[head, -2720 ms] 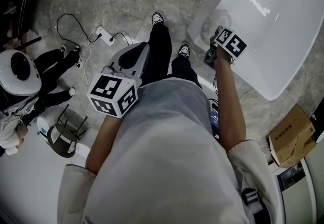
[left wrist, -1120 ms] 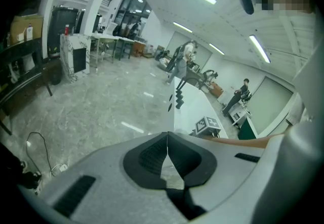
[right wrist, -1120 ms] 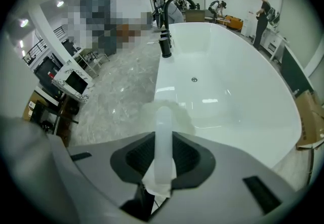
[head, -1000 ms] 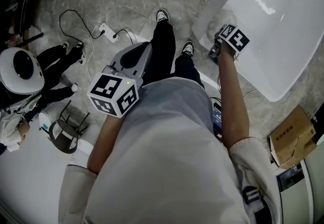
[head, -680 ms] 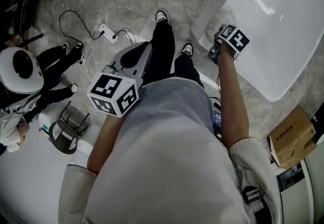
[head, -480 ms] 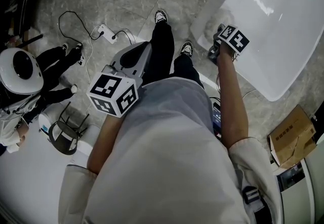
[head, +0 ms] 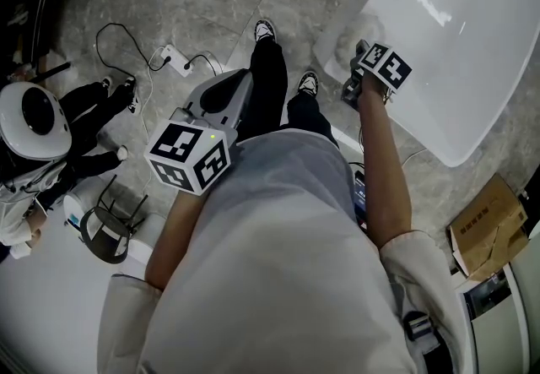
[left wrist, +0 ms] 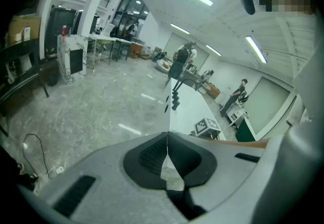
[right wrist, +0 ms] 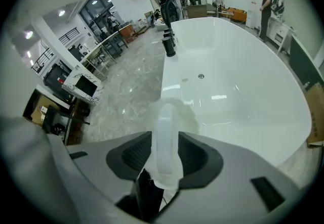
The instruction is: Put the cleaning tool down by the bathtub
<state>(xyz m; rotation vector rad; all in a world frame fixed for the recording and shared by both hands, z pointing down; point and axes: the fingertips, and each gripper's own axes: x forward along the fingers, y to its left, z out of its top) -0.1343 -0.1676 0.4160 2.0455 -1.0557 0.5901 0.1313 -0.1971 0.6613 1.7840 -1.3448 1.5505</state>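
The cleaning tool [right wrist: 166,117] has a translucent white handle and a fluffy white head. It stands upright between the jaws of my right gripper [right wrist: 165,137], at the near corner of the white bathtub [right wrist: 243,91]. Those jaws are opening and stand wide, one on each side of the handle. In the head view the right gripper [head: 353,85] hovers at the bathtub [head: 456,35] corner, and the tool's pale head [head: 350,39] shows just beyond it. My left gripper [left wrist: 167,134] is shut with nothing in it. It is held near my waist [head: 240,77], away from the tub.
A black faucet [right wrist: 169,41] stands at the tub's far rim. On the marble floor lie a power strip with cables [head: 173,60]. A seated person in a white helmet [head: 38,123] and a stool [head: 105,224] are at the left. A cardboard box [head: 485,224] sits at the right.
The right gripper has stayed at the tub's near corner, with only a slight shift in the view. The left gripper has not moved.
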